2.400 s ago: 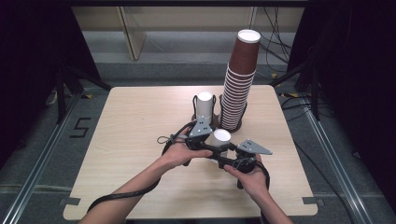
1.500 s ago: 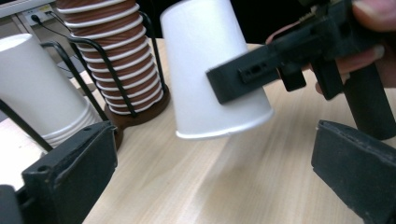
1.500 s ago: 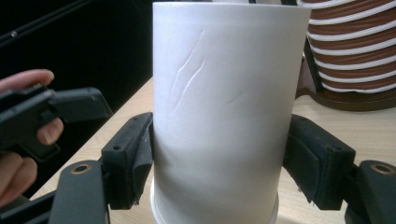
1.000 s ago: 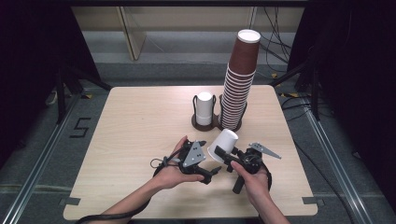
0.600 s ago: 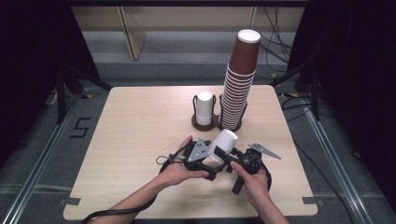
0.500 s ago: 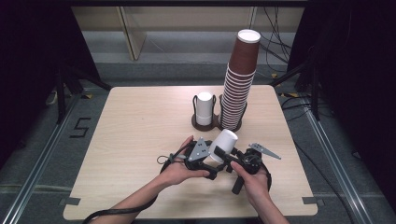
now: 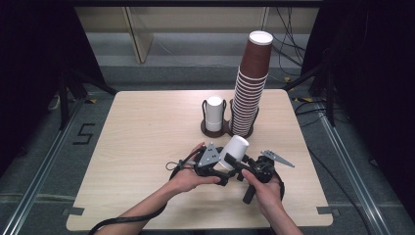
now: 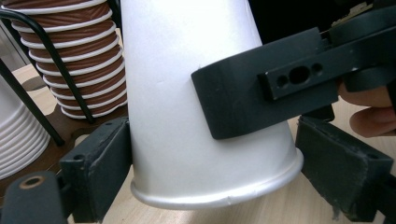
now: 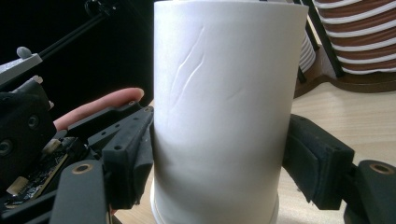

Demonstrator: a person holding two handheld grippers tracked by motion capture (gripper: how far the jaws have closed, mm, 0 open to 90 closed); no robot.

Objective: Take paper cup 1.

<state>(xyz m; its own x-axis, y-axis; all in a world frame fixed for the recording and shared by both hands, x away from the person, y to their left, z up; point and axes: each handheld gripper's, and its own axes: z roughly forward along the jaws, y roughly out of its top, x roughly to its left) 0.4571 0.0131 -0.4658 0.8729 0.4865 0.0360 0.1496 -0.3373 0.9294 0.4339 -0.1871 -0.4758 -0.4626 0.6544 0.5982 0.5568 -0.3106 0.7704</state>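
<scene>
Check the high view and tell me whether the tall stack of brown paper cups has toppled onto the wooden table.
No, the tall stack of brown paper cups stands upright in its holder on the wooden table.

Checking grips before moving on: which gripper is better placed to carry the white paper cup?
Probably right. The right gripper presses its jaws on both sides of the white paper cup. The left gripper has just been closing its jaws around the rim, one pad apart.

White cup [image 7: 235,151] between two hand-held grippers
</scene>
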